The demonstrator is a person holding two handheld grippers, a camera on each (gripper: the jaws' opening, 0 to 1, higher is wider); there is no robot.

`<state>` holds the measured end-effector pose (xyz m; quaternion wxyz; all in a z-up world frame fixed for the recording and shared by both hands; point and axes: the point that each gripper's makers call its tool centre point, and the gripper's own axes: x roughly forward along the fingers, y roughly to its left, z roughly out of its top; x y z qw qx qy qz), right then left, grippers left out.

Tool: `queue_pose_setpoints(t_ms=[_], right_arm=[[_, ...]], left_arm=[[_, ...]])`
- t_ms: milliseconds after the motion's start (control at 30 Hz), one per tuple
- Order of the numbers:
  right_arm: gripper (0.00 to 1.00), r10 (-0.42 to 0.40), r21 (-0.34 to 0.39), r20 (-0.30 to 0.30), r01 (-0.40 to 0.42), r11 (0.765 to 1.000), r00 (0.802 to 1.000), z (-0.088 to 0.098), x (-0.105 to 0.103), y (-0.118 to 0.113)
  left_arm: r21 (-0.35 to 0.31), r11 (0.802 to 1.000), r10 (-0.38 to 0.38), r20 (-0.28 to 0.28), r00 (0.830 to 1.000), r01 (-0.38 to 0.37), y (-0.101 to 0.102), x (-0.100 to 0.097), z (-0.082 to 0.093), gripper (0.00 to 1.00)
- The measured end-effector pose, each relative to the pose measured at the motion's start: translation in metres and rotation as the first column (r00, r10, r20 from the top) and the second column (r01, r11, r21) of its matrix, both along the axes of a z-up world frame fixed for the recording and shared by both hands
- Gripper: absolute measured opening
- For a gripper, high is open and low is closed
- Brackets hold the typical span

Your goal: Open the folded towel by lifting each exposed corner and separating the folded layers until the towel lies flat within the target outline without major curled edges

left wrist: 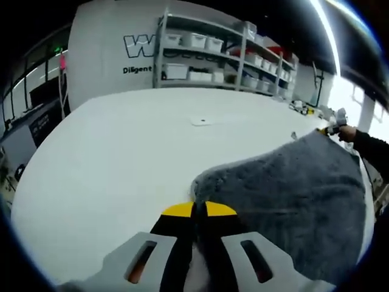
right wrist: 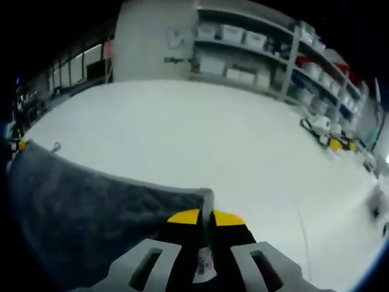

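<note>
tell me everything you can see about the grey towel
The grey towel is a fluffy, deep-pile cloth, plain dark grey with a stitched hem along its edge. It is stretched over the white table, held at two corners: the left gripper is shut on one, the right gripper on another. A small hanging loop shows near the far corner in the right gripper view. It looks opened out and fairly smooth, sagging slightly between the grippers.

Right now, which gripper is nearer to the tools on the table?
Right. The right gripper has the tools ahead to its side; the left gripper holds the towel's opposite corner, farther away.
</note>
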<state>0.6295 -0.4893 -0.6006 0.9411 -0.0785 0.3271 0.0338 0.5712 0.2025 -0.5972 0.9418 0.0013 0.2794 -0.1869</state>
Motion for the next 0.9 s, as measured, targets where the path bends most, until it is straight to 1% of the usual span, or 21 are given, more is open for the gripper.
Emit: queue_pose_setpoints(t_ms=[100,200,300,333,367,400,433,467,500,600,700,833,900], right_arm=[[0.02,-0.005,0.002,-0.001,0.005,1.000,1.000,0.001,0.002,0.002],[0.02,0.004,0.004,-0.003,-0.004,1.000,1.000,0.001,0.004,0.008],[0.02,0.009,0.015,-0.009,-0.009,1.000,1.000,0.001,0.010,0.011],[0.01,0.006,0.010,-0.007,-0.006,1.000,1.000,0.002,0.012,0.010],[0.01,-0.002,-0.018,-0.006,0.002,1.000,1.000,0.002,0.014,0.006],[0.01,0.007,-0.001,-0.009,-0.007,1.000,1.000,0.001,0.016,0.008],[0.01,-0.006,0.050,-0.008,0.006,0.999,1.000,0.000,0.018,0.013],[0.01,-0.006,0.042,-0.007,0.006,0.999,1.000,0.001,0.020,0.011],[0.01,-0.004,0.037,-0.007,0.004,0.999,1.000,0.000,0.022,0.010],[0.00,0.003,0.014,-0.001,-0.003,1.000,1.000,0.000,0.026,0.014],[0.00,0.002,0.009,0.003,-0.002,1.000,1.000,0.000,0.030,0.014],[0.00,0.009,-0.007,0.008,-0.009,1.000,1.000,0.000,0.034,0.015],[0.00,0.014,-0.013,0.014,-0.014,1.000,1.000,0.000,0.036,0.016]], left_arm=[[0.006,1.000,0.001,0.003,1.000,-0.001,0.004,0.001,0.000,0.02],[-0.016,1.000,0.014,0.001,1.000,-0.014,0.012,0.004,0.000,0.02],[-0.027,0.999,0.021,-0.002,1.000,-0.021,0.020,0.012,0.000,0.02],[-0.016,1.000,0.024,0.000,1.000,-0.024,0.023,0.016,0.000,0.02],[0.025,0.999,0.042,0.005,0.999,-0.043,0.032,0.021,-0.001,0.02],[0.018,0.999,0.038,0.004,0.999,-0.038,0.032,0.023,0.000,0.02],[0.012,0.999,0.040,-0.002,0.999,-0.040,0.035,0.026,0.000,0.02],[-0.002,0.999,0.040,-0.013,0.999,-0.040,0.035,0.028,-0.001,0.02],[0.000,0.999,0.038,-0.014,0.999,-0.038,0.034,0.031,-0.002,0.02],[0.049,0.998,0.026,-0.003,1.000,-0.026,0.033,0.039,-0.003,0.02],[0.037,0.999,0.034,-0.007,0.999,-0.034,0.036,0.048,-0.004,0.02],[0.019,0.999,0.033,-0.013,0.999,-0.033,0.038,0.054,-0.004,0.02],[0.021,0.999,0.032,-0.014,0.999,-0.032,0.039,0.057,-0.003,0.02]])
